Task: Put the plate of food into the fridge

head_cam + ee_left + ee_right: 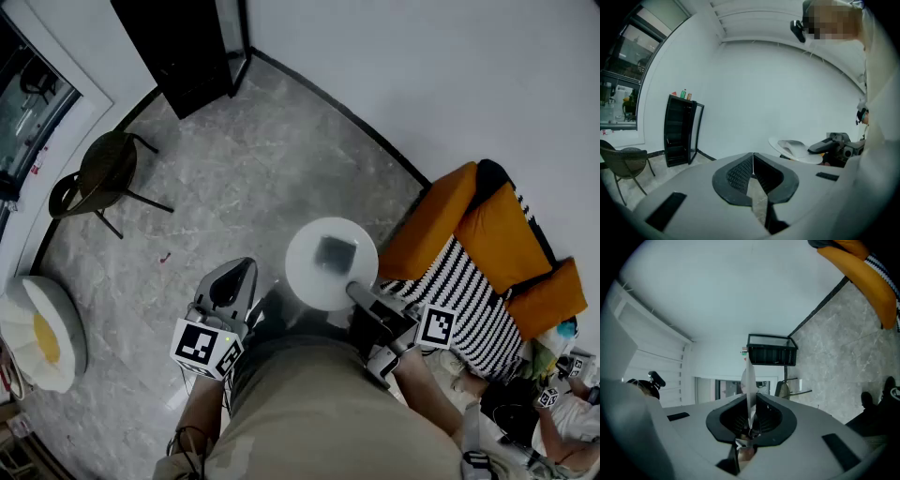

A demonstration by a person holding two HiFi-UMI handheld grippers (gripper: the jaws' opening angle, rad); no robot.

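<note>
Plate (305, 277), round, smooth white, edge pinched in right claw (751, 416); left claw (753, 159) clenched, empty

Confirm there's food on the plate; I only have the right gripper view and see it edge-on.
Observer: Yes, the head view shows a dark square piece of food in the middle of the plate, the right gripper clamped on its rim.
Operator: Is the left gripper free?
Observer: The left gripper is shut on nothing, left of the plate.
Operator: Anyone nearby?
Observer: A person sits on the floor by the orange sofa, off to the right.
</note>
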